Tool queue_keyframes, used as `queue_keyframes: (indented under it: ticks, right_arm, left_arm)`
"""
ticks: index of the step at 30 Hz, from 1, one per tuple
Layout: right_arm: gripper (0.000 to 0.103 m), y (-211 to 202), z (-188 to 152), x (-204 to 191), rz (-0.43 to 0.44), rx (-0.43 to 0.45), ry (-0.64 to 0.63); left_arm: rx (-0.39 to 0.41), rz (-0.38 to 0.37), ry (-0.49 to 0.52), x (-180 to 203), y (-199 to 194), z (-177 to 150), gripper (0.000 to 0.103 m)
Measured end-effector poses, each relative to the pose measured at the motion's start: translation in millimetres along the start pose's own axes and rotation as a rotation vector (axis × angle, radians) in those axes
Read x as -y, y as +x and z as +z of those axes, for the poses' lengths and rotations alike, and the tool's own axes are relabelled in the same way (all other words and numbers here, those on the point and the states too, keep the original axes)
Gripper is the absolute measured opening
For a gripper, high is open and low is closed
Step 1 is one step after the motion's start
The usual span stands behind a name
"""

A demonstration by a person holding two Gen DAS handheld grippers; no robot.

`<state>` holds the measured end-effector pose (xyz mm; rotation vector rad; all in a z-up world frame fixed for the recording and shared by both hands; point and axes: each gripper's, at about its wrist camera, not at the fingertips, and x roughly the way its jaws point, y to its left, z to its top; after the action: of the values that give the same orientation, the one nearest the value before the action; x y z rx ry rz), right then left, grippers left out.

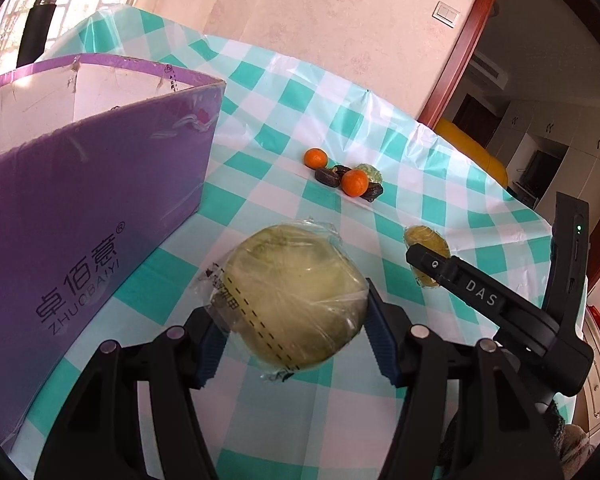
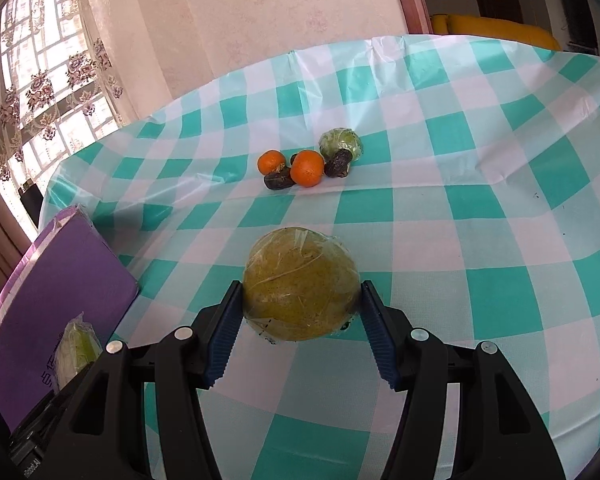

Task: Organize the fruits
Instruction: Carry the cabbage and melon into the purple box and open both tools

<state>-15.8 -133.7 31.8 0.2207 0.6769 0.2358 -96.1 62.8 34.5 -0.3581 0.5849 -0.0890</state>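
A pale wrapped fruit point(image 1: 296, 300) is gripped between the fingers of the left gripper point(image 1: 296, 320), held low over the desk point(image 1: 440, 200) just right of the purple box point(image 1: 100, 184). A yellow-green wrapped fruit point(image 2: 300, 284) is clamped by the right gripper point(image 2: 300, 312), levelled above the checked cloth, with the tangerines point(image 2: 307, 168) and dark fruits point(image 2: 278, 180) clustered farther away.

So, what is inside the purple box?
In the left wrist view, only the pale inner walls of the purple box show above its rim. Its near wall covers the bottom, so any fruit inside cannot be seen.

Purple box point(image 1: 80, 184) cut off at left edge.
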Motion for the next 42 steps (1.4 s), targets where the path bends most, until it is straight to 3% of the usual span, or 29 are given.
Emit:
queue_keyframes:
  ticks: [8, 11, 15, 23, 34, 39, 42]
  right_arm:
    - [0.058, -19.7, -1.2, -27.4, 0.109, 0.063, 0.023]
    - [0.058, -28.2, -0.2, -50.9, 0.162, 0.077, -0.02]
    - [0.058, -38.9, 0.5, -81.5, 0.222, 0.087, -0.084]
    - [0.058, -50.9, 11.1, -140.9, 0.317, 0.092, -0.191]
    - [0.058, -50.1, 19.8, -243.9, 0.443, 0.081, -0.347]
    - [0.058, -35.8, 10.6, -280.4, 0.456, 0.041, -0.426]
    - [0.058, -20.9, 1.8, -291.3, 0.432, 0.003, -0.465]
  left_arm:
    - [0.226, 0.015, 0.113, 3.9, -78.5, 12.9, 0.061]
    - [0.305, 0.038, 0.116, -1.9, -104.1, 24.5, 0.061]
    - [0.352, 0.083, 0.086, -18.6, -124.0, 40.2, 0.061]
    - [0.335, 0.202, -0.024, -70.6, -145.8, 54.7, 0.061]
    - [0.3, 0.338, -0.138, -133.5, -166.7, 42.9, 0.061]
    - [0.25, 0.384, -0.131, -146.0, -161.5, 38.5, 0.061]
    - [0.236, 0.427, -0.077, -143.2, -158.4, 35.7, 0.061]
